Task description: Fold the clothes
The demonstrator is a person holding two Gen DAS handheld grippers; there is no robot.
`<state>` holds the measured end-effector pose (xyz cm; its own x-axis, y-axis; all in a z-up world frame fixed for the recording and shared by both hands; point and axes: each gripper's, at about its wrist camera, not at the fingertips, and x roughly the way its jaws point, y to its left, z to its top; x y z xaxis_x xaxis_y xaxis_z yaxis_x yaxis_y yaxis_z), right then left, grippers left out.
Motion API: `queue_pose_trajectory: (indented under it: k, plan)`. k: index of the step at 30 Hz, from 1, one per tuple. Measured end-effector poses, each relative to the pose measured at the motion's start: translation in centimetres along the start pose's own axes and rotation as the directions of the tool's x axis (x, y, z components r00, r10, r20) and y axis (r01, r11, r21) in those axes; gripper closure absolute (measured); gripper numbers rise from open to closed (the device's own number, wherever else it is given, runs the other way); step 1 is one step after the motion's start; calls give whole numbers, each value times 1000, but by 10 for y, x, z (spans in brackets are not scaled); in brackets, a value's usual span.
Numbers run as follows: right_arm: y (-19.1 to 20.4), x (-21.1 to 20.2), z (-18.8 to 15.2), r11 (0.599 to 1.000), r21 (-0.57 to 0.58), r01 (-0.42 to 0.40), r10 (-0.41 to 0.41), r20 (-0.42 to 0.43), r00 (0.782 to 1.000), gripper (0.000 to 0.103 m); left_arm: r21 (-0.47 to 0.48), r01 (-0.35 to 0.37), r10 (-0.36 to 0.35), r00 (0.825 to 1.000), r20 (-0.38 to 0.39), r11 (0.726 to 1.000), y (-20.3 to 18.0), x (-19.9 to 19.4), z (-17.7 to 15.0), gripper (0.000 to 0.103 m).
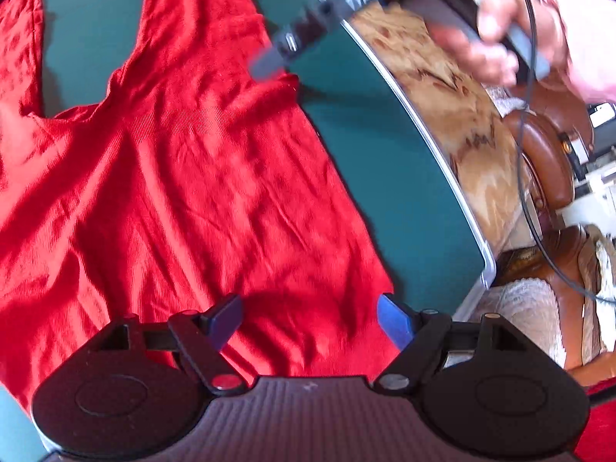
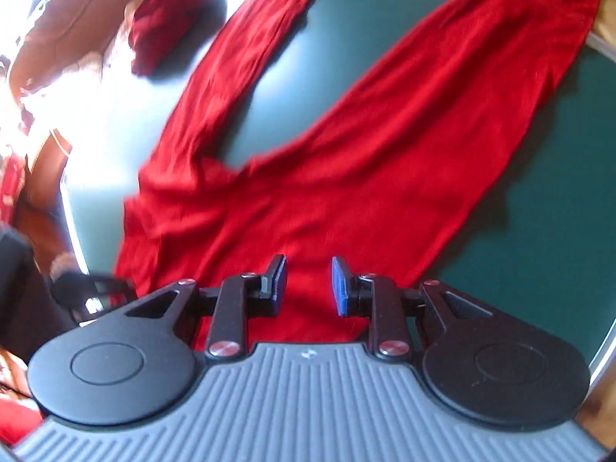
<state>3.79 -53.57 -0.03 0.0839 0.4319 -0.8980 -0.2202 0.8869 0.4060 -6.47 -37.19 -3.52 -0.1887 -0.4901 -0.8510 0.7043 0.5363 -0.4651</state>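
A pair of red trousers (image 1: 192, 173) lies spread on a green mat (image 1: 385, 154), with the two legs running away from me in a V. Over the waist end hangs my left gripper (image 1: 310, 308), open wide with nothing between its blue pads. In the right wrist view my right gripper (image 2: 308, 269) hovers above the trousers (image 2: 346, 154) near the crotch. Its jaws stand a little apart, and between them only the cloth below shows. From the left wrist view that right gripper (image 1: 269, 63) is a blur at the right leg's edge, held by a hand (image 1: 500, 38).
The mat (image 2: 539, 211) lies on a patterned wooden table (image 1: 442, 88). A folded dark red cloth (image 2: 165, 19) rests at the mat's far left corner. Brown leather chairs (image 1: 546, 161) stand past the table's edge, and a black cable (image 1: 527, 154) hangs from the right hand.
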Motion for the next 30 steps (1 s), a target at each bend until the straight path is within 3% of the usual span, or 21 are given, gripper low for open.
queue_pose_trajectory:
  k: [5,11,15,18,23,30]
  plan:
    - [13,0,-36,994,11,108,-109,42,993,73,76,-10,14,999,-52,997,-4,-6,-24,22]
    - [28,-6,-46,977,93,193,-201,77,977,73,116,-16,26,996,-84,993,-4,-19,-49,22]
    - [59,-11,-69,985,121,122,-135,104,985,73,82,-53,57,997,-51,995,6,-39,-63,22]
    - [92,0,-99,991,81,106,-112,79,991,73,46,-100,101,994,-34,994,18,-53,-70,22]
    - [133,30,-138,985,80,152,-152,-11,988,73,11,-162,162,986,-43,987,37,-62,-84,22]
    - [169,41,-170,967,31,253,-253,6,967,70,24,-125,126,991,-49,992,43,-64,-91,21]
